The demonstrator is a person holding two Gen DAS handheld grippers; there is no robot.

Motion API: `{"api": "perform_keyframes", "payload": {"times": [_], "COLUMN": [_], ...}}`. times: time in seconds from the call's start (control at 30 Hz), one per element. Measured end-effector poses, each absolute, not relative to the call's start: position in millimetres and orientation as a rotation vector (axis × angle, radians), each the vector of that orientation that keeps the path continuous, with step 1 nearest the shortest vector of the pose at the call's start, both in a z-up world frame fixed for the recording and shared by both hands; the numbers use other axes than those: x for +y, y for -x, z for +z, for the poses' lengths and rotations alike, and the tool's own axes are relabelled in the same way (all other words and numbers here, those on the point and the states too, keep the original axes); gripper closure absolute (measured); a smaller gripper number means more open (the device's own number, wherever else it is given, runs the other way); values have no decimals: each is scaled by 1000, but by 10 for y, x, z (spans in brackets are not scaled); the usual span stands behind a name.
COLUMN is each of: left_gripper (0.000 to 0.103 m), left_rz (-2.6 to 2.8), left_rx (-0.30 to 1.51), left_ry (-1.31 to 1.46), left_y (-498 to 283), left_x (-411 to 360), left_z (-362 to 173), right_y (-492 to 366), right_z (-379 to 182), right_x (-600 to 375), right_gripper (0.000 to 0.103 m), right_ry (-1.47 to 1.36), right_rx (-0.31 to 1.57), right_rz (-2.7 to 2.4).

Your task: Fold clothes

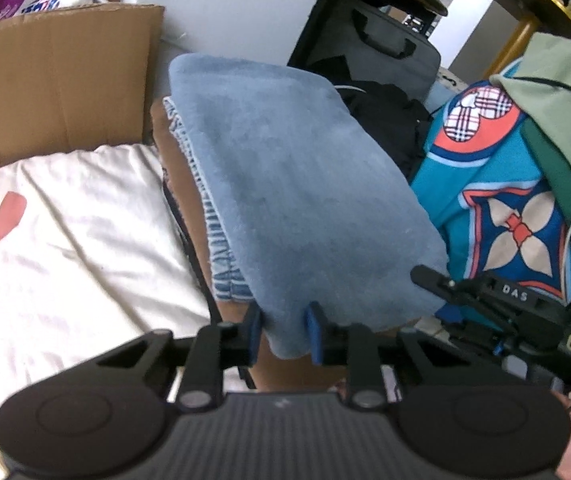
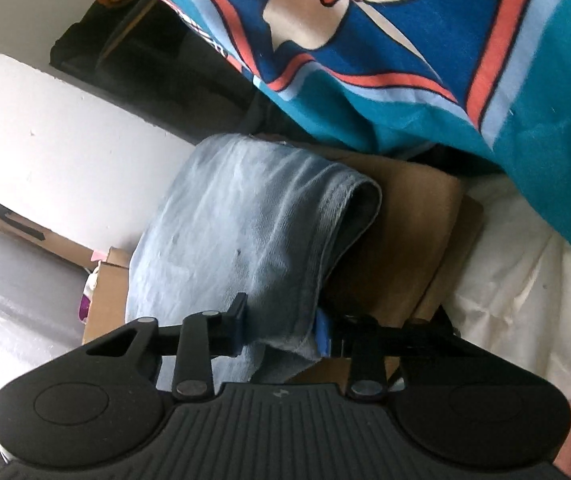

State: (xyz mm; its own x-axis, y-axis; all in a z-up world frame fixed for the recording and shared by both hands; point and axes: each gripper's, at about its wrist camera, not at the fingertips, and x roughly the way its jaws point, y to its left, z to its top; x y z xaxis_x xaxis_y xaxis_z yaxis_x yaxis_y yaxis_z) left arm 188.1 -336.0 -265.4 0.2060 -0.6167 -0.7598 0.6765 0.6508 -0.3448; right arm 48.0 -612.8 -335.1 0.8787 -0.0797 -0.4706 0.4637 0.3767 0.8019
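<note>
A folded light-blue denim garment (image 1: 293, 184) lies over a brown folded item (image 1: 293, 376) on the bed. In the left wrist view my left gripper (image 1: 285, 332) is shut on the garment's near corner, with cloth pinched between the blue pads. My right gripper (image 1: 435, 280) comes in from the right, its tip at the garment's right edge. The right wrist view shows the same blue garment (image 2: 237, 232) hanging from my right gripper (image 2: 281, 332), which is shut on its hem. The brown item (image 2: 405, 232) sits just behind it.
A white sheet (image 1: 65, 240) covers the bed on the left. An open cardboard box (image 1: 57, 80) stands behind it. A teal patterned cloth (image 1: 485, 200) and a green cloth (image 1: 565, 92) are piled on the right. A black bag (image 1: 385, 52) and dark clothes (image 1: 389, 116) lie beyond.
</note>
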Motion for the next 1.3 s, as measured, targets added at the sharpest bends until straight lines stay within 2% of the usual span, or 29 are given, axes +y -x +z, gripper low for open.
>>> {"api": "perform_keyframes", "payload": {"times": [0.07, 0.2, 0.3, 0.33, 0.47, 0.57, 0.63, 0.7, 0.73, 0.77, 0.8, 0.9, 0.93, 1.07, 1.13, 1.2, 1.23, 1.27, 1.3], "left_gripper": [80, 90, 96, 96, 96, 96, 90, 87, 83, 81, 74, 40, 38, 35, 24, 17, 16, 15, 12], "left_rz": [-897, -887, -883, -881, -875, -875, -873, -866, -860, -852, -842, -798, -784, -743, -727, -723, -721, -716, -704], "left_rx": [1028, 1055, 1076, 1082, 1087, 1092, 1101, 1109, 1116, 1122, 1126, 1118, 1118, 1149, 1138, 1128, 1122, 1117, 1109], "left_ry": [-72, -74, -65, -63, -77, -96, -109, -125, -133, -139, -144, -175, -176, -201, -227, -221, -218, -217, -221], "left_y": [-1869, -1853, -1833, -1823, -1779, -1763, -1759, -1752, -1754, -1757, -1762, -1774, -1783, -1814, -1802, -1802, -1802, -1804, -1809], "left_x": [-3339, -3320, -3278, -3262, -3201, -3161, -3137, -3117, -3108, -3096, -3081, -3050, -3024, -2971, -2951, -2914, -2895, -2873, -2847], "left_z": [-2651, -2676, -2708, -2715, -2726, -2711, -2693, -2667, -2649, -2628, -2599, -2509, -2476, -2344, -2243, -2122, -2061, -2001, -1942], "right_y": [-462, -442, -466, -474, -518, -540, -561, -583, -594, -591, -586, -560, -563, -598, -597, -551, -555, -561, -567], "right_z": [-3340, -3285, -3318, -3330, -3424, -3526, -3533, -3537, -3539, -3518, -3495, -3410, -3383, -3229, -3134, -3026, -2970, -2913, -2857], "right_x": [-6115, -6090, -6057, -6045, -6008, -5974, -5934, -5893, -5872, -5856, -5841, -5812, -5805, -5735, -5697, -5728, -5734, -5742, -5751], "right_gripper": [78, 75, 68, 60, 45, 45, 50, 66, 80, 85, 87, 90, 90, 86, 84, 69, 51, 42, 39], "right_ry": [-1145, -1133, -1144, -1148, -1194, -1258, -1271, -1282, -1287, -1285, -1282, -1287, -1290, -1262, -1244, -1238, -1221, -1202, -1183], "right_rx": [397, 412, 434, 441, 448, 424, 410, 397, 390, 389, 389, 402, 411, 455, 470, 478, 495, 513, 530], "right_rz": [-336, -326, -325, -325, -329, -323, -290, -257, -240, -236, -233, -249, -260, -287, -291, -304, -311, -318, -324]}}
